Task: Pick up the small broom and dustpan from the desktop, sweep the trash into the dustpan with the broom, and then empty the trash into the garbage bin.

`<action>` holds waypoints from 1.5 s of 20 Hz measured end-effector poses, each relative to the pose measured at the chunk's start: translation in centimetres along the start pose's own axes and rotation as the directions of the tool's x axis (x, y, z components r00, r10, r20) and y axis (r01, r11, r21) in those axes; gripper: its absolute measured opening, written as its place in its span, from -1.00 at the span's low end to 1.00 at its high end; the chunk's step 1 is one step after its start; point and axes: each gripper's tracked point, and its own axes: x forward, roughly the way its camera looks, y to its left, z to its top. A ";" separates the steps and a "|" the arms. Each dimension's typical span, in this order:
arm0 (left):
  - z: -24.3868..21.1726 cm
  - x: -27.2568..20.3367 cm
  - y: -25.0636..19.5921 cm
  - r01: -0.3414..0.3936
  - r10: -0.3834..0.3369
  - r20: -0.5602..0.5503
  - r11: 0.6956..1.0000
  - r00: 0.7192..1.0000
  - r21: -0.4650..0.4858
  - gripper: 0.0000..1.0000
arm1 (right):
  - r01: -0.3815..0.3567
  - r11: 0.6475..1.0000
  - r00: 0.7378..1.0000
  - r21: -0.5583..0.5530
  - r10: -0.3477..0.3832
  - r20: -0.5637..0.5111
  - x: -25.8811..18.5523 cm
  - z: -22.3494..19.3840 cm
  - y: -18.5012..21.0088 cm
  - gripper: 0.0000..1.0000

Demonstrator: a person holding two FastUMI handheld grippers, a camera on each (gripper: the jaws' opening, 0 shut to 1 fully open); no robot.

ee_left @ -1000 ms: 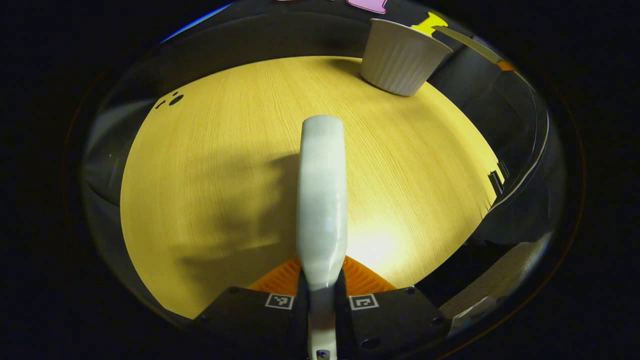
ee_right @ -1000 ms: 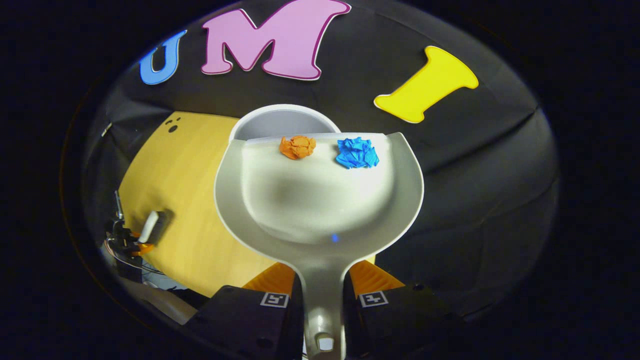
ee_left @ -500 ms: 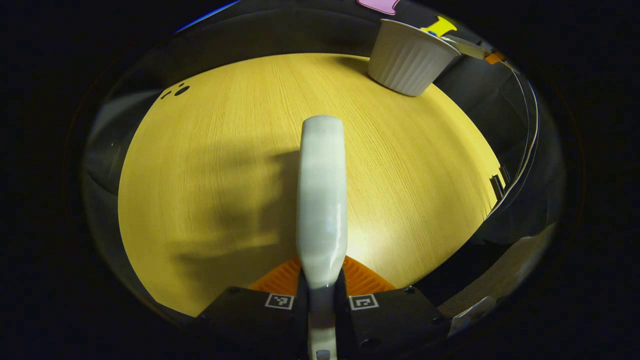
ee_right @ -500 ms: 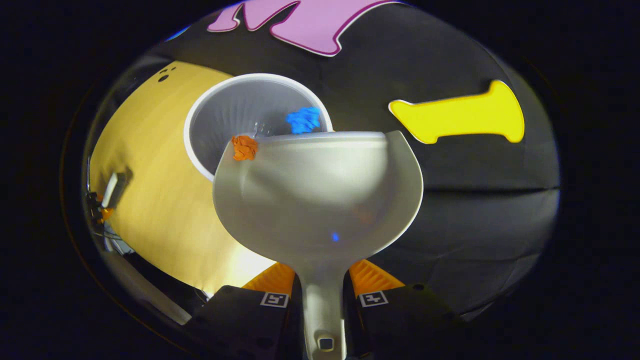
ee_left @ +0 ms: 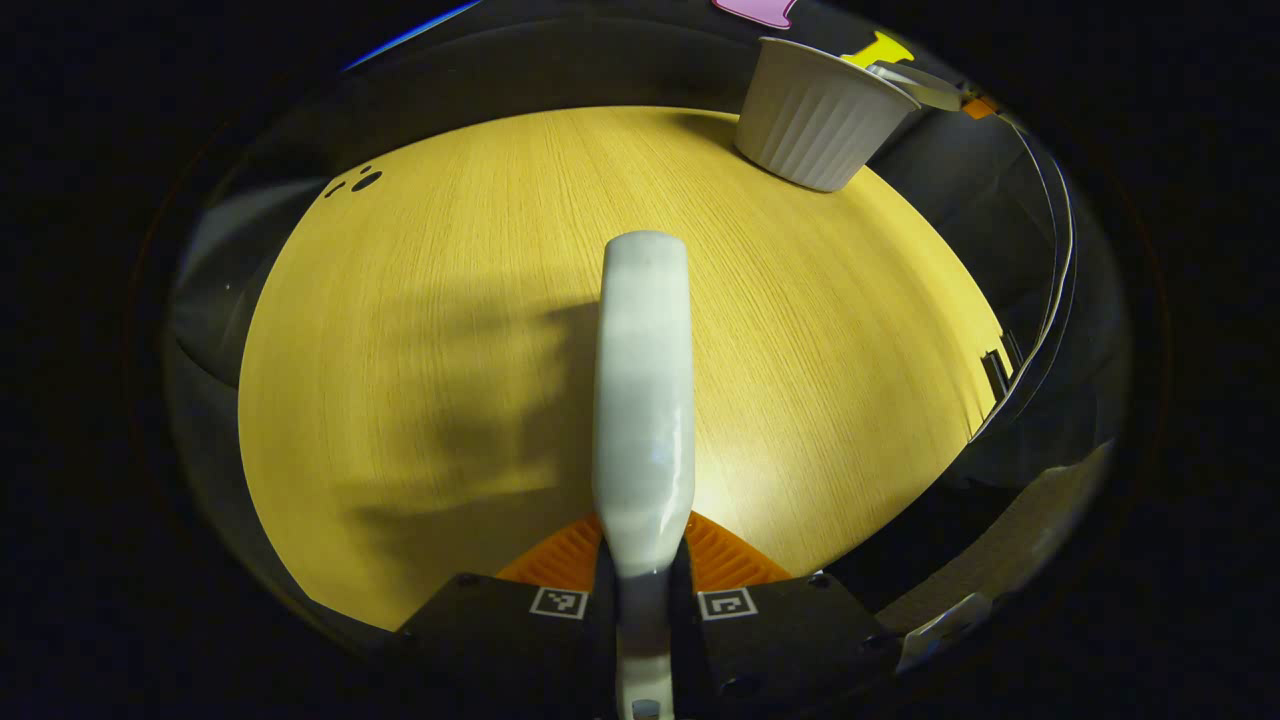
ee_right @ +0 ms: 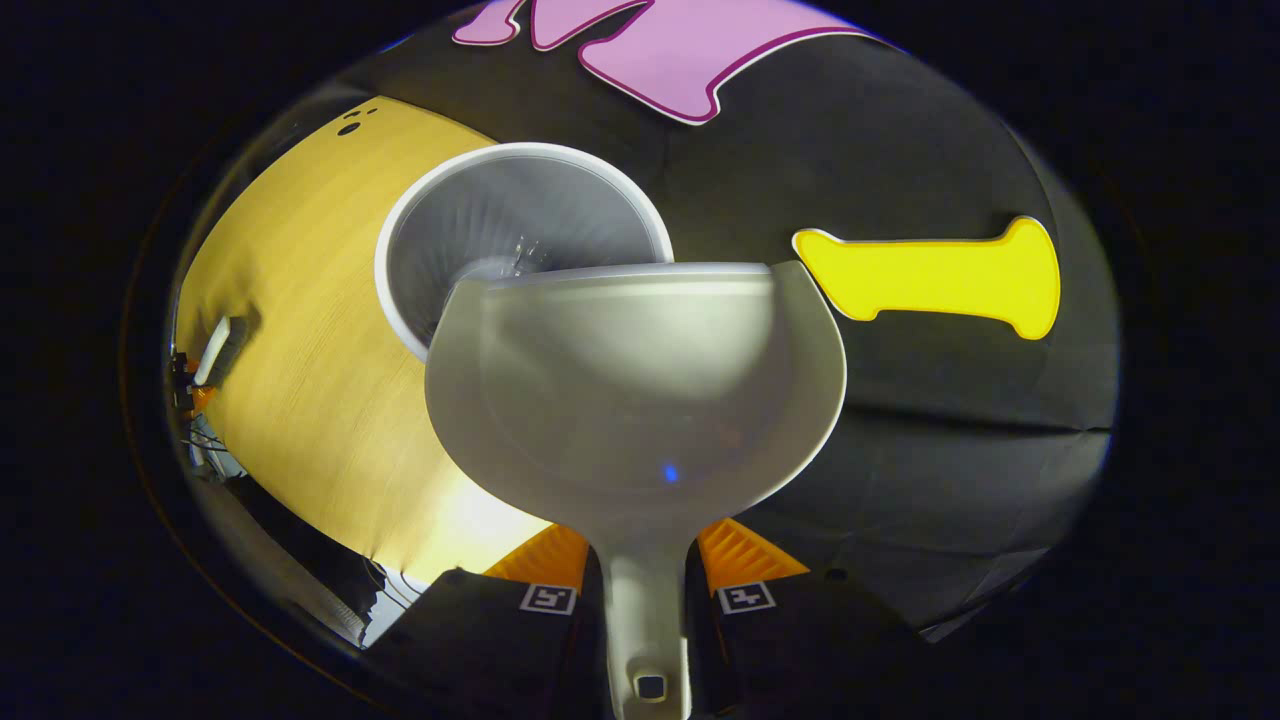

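My dustpan (ee_right: 640, 400) hangs tipped over the white garbage bin (ee_right: 500, 225), its lip above the bin's rim at twelve o'clock in the right gripper view, its scoop bare of trash. My right gripper (ee_right: 645, 585) is clamped on the dustpan's handle, both fingers pressing it. In the left gripper view, my left gripper (ee_left: 645, 590) grips the small broom (ee_left: 645, 390) by its pale handle above the wooden desktop (ee_left: 420, 330), the bin (ee_left: 815, 125) standing at one o'clock. By my reckoning the emptying step is at its end; next I should level the dustpan and draw it back without knocking the bin.
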 end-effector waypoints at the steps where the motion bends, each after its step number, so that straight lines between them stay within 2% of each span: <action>1: 0.1 -0.2 0.0 -0.002 0.002 0.004 1.000 1.000 -0.001 -0.51 | -0.007 1.000 1.000 0.022 0.007 0.013 -0.2 -0.1 0.1 -0.28; 3: 0.2 -0.5 0.1 -0.011 0.011 0.017 1.000 1.000 -0.003 -0.48 | -0.081 0.989 0.993 0.124 0.071 0.089 -1.7 -0.1 1.1 -0.28; 4: 0.3 -0.6 0.1 -0.020 0.020 0.021 1.000 1.000 -0.002 -0.48 | -0.113 0.981 0.987 0.158 0.093 0.129 -2.8 -0.3 1.7 -0.37; 5: 0.3 -0.6 0.1 -0.027 0.027 0.024 1.000 0.999 -0.001 -0.51 | -0.133 0.976 0.981 0.171 0.105 0.163 -3.7 -0.5 2.3 -0.37; 8: 0.4 -0.8 0.1 -0.046 0.046 0.029 0.999 0.999 -0.002 -0.48 | -0.204 0.961 0.955 0.185 0.154 0.253 -6.9 -1.6 4.7 -0.37; 9: 0.4 -0.9 0.1 -0.050 0.050 0.031 0.999 0.998 -0.001 -0.48 | -0.228 0.956 0.946 0.183 0.173 0.276 -7.8 -2.1 5.8 -0.28; 11: 0.4 -1.0 0.1 -0.061 0.061 0.033 0.998 0.998 0.001 -0.48 | -0.275 0.947 0.926 0.167 0.215 0.310 -9.1 -3.0 9.3 -0.27; 13: 0.4 -1.0 0.2 -0.071 0.071 0.031 0.997 0.997 0.001 -0.48 | -0.317 0.936 0.913 0.151 0.258 0.316 -9.5 -4.5 12.8 -0.29; 14: 0.4 -0.9 0.2 -0.078 0.078 0.030 0.997 0.996 0.001 -0.48 | -0.341 0.929 0.906 0.147 0.283 0.314 -9.5 -5.3 14.6 -0.39; 15: 0.4 -0.9 0.2 -0.085 0.085 0.029 0.996 0.996 0.003 -0.48 | -0.363 0.921 0.901 0.144 0.307 0.308 -9.3 -6.0 16.6 -0.37; 16: 0.5 -1.0 0.2 -0.093 0.092 0.030 0.996 0.995 0.005 -0.48 | -0.386 0.910 0.895 0.151 0.330 0.299 -8.6 -7.1 19.0 -0.19; 17: 0.5 -0.9 0.1 -0.099 0.098 0.027 0.995 0.995 0.008 -0.48 | -0.408 0.899 0.891 0.157 0.355 0.284 -7.6 -8.3 21.6 -0.29; 18: 0.5 -0.9 0.1 -0.103 0.103 0.024 0.995 0.994 0.012 -0.48 | -0.417 0.895 0.890 0.160 0.367 0.270 -6.6 -9.1 23.4 -0.19; 19: 0.5 -0.9 0.1 -0.108 0.108 0.020 0.994 0.994 0.015 -0.48 | -0.426 0.887 0.891 0.178 0.379 0.249 -5.1 -10.2 25.8 -0.28; 22: 0.5 -0.9 0.1 -0.116 0.116 0.011 0.993 0.993 0.021 -0.48 | -0.445 0.870 0.892 0.213 0.411 0.186 -1.4 -12.7 31.6 -0.28; 24: 0.5 -0.9 0.1 -0.127 0.127 0.005 0.991 0.992 0.030 -0.48 | -0.468 0.854 0.883 0.226 0.441 0.163 0.6 -13.6 35.7 -0.27; 27: 0.4 -0.6 0.1 -0.138 0.138 -0.005 0.990 0.990 0.042 -0.48 | -0.481 0.840 0.876 0.251 0.450 0.174 2.7 -13.5 39.2 -0.28; 30: 0.5 -0.5 0.1 -0.151 0.152 -0.010 0.988 0.988 0.042 -0.51 | -0.465 0.852 0.884 0.241 0.431 0.184 5.3 -13.2 40.9 -0.28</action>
